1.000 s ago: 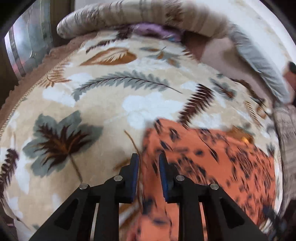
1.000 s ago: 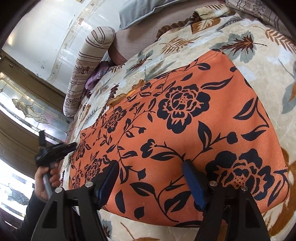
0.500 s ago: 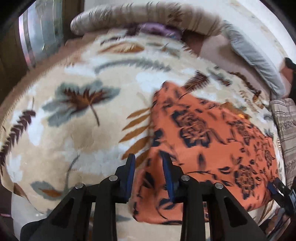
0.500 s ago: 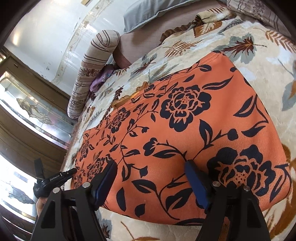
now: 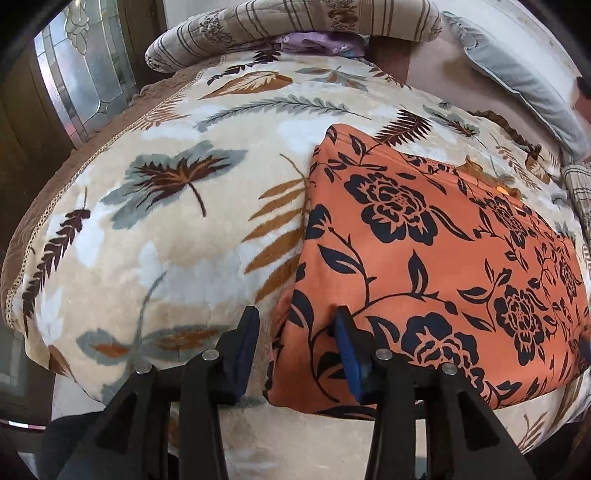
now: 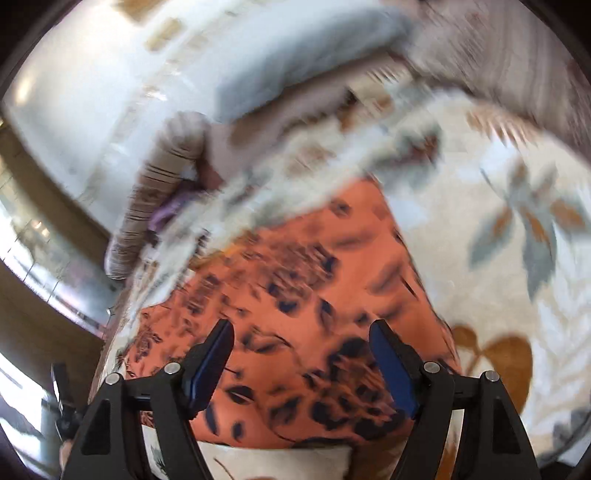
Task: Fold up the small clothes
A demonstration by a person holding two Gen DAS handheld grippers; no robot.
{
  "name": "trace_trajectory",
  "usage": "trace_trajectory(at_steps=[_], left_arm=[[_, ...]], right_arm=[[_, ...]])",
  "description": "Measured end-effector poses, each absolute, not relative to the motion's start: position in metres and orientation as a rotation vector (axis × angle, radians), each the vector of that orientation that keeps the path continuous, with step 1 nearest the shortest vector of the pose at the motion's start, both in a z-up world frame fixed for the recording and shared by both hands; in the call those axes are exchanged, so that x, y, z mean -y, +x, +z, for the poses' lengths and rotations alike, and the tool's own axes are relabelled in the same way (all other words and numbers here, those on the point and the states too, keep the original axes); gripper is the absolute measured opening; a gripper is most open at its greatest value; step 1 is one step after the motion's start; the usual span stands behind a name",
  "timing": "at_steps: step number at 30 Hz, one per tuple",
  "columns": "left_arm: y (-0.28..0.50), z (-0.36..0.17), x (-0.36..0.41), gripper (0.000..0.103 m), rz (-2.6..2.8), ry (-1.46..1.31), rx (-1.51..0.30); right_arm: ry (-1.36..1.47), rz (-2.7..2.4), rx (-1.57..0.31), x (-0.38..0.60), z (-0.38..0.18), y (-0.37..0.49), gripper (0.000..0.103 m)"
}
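Observation:
An orange garment (image 5: 424, 266) with black flowers lies flat as a folded rectangle on the leaf-print blanket (image 5: 177, 229). My left gripper (image 5: 295, 336) points down at its near left corner. Its jaws are opening; the cloth's left edge lies between the blue pads (image 5: 345, 347), with a gap showing on the left side. In the blurred right wrist view, my right gripper (image 6: 301, 350) hovers open and wide over the garment (image 6: 303, 295) near its front edge, with nothing pinched.
A striped bolster (image 5: 295, 26) and a purple cloth (image 5: 314, 40) lie at the bed's far end, a grey pillow (image 5: 517, 85) at the far right. A glass door panel (image 5: 81, 74) stands left. The blanket's front edge (image 5: 314, 435) drops off just below the garment.
My left gripper's jaws have widened and let the garment's edge go as it moved toward the near corner. The right wrist view has swung and blurred, its gripper still wide.

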State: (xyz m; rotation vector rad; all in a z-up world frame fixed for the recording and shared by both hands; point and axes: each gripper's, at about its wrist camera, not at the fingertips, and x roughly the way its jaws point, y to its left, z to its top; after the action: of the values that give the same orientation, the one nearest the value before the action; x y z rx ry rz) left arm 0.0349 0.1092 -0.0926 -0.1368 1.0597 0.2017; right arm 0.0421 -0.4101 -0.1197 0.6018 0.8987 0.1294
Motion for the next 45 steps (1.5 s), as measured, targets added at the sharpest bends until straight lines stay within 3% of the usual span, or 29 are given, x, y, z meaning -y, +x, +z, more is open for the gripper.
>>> trace_trajectory(at_steps=[6,11,20,28,30,35,45], left_arm=[[0.031,-0.092,-0.108,0.043,0.188,-0.138,-1.047],[0.03,-0.091,-0.109,0.043,0.184,-0.154,-1.043],[0.023,-0.065,-0.095,0.044,0.148,-0.143,-0.97],[0.03,-0.058,-0.053,0.045,0.082,-0.087,-0.942],[0.033,-0.064,-0.042,0.05,0.073,-0.06,-0.954],[0.042,-0.097,-0.037,0.05,0.107,-0.021,-1.05],[0.038,-0.084,-0.034,0.05,0.078,-0.029,-1.019]], right_arm=[[0.53,0.101,-0.752,0.408,-0.092,0.027,0.078],[0.531,0.083,-0.919,0.401,-0.123,0.043,0.078],[0.566,0.082,-0.763,0.402,-0.083,0.016,0.078],[0.794,0.163,-0.902,0.402,-0.115,-0.013,0.079],[0.833,0.148,-0.901,0.406,-0.121,-0.015,0.078],[0.9,0.131,-0.941,0.414,-0.135,-0.015,0.079],[1.088,0.099,-0.915,0.441,-0.155,0.015,0.078]])
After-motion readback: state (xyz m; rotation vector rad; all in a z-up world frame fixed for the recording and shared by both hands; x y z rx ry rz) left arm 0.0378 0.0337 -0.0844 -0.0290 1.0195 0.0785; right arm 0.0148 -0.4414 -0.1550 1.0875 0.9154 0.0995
